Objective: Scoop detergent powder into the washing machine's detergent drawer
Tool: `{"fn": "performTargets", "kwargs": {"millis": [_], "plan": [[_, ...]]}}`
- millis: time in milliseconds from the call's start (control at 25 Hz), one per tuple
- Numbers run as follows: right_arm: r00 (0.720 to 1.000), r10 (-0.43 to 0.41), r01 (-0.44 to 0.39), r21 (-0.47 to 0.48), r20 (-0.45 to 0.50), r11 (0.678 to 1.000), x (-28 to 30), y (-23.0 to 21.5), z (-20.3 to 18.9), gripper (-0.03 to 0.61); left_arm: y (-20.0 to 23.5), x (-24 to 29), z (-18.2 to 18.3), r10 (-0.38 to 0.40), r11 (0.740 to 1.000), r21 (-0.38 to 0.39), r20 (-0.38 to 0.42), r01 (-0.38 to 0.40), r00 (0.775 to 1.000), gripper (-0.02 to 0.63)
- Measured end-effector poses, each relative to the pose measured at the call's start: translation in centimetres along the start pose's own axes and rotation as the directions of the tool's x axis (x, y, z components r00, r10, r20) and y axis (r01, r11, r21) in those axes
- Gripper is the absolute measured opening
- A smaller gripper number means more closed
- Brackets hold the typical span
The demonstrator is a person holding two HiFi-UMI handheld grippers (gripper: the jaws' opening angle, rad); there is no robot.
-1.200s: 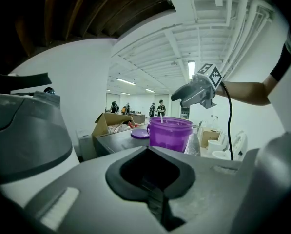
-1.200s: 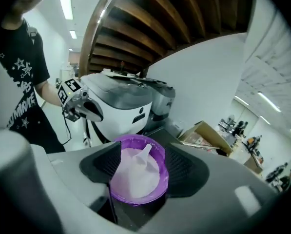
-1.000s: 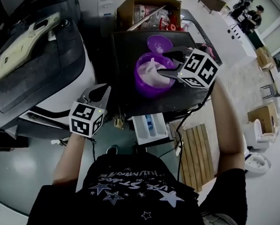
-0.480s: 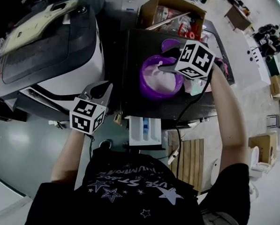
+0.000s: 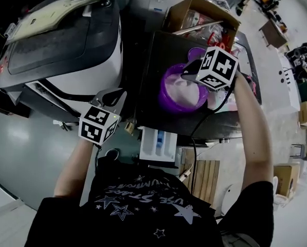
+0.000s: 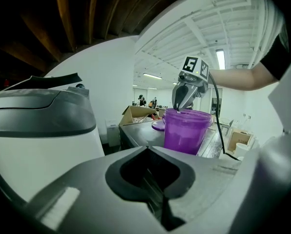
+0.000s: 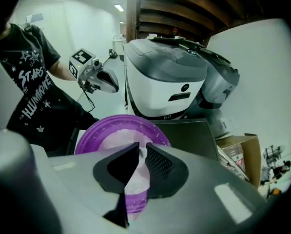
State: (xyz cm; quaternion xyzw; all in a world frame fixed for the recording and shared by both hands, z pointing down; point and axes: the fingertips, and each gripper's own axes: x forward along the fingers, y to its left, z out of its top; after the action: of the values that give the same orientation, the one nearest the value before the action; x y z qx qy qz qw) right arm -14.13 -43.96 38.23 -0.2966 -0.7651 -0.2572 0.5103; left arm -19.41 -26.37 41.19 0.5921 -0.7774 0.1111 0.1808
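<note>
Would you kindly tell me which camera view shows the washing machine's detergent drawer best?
The head view: the detergent drawer is seen from above, pulled out, its compartments visible. Neither the left gripper view nor the right gripper view shows it.

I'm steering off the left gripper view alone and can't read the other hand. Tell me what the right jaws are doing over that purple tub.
Observer: The right gripper points down into the purple tub. Its jaws have just been closing to a narrow gap, with something pale between them that I cannot identify.
Operator: Now locate the drawer for me.
Observer: The detergent drawer stands pulled out toward the person, under the dark top that the tub stands on. Your left gripper is to its left.
</note>
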Motion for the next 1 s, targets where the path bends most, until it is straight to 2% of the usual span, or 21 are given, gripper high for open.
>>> {"fn": "performTargets", "kwargs": {"millis": [200, 360, 560, 840, 1000], "plan": [[0.999, 0.033, -0.036, 0.068, 0.035, 0.997, -0.2, 1.1, 0.1, 0.038, -0.3, 0.1, -0.6, -0.009, 1.0, -0.003, -0.008, 0.009, 1.0, 0.002], [0.998, 0.013, -0.019, 0.1, 0.062, 0.995, -0.6, 1.6, 0.1, 0.035, -0.7, 0.2, -0.4, -0.021, 1.0, 0.007, -0.006, 0.021, 1.0, 0.002], [0.988, -0.104, 0.096, 0.079, 0.11, 0.992, -2.4, 1.6, 0.3, 0.034, -1.2, 0.3, 0.0, -0.033, 0.999, 0.022, 0.003, 0.033, 0.999, 0.002], [0.959, -0.272, 0.272, 0.016, 0.079, 0.962, -1.8, 1.0, -0.6, 0.034, -2.2, 0.4, 0.0, -0.052, 0.998, 0.031, 0.003, 0.052, 0.999, 0.002], [0.955, -0.295, 0.295, 0.009, 0.029, 0.955, -0.7, 1.0, -1.2, 0.034, -2.4, 0.3, -0.2, -0.058, 0.998, 0.033, -0.005, 0.058, 0.998, 0.002]]}}
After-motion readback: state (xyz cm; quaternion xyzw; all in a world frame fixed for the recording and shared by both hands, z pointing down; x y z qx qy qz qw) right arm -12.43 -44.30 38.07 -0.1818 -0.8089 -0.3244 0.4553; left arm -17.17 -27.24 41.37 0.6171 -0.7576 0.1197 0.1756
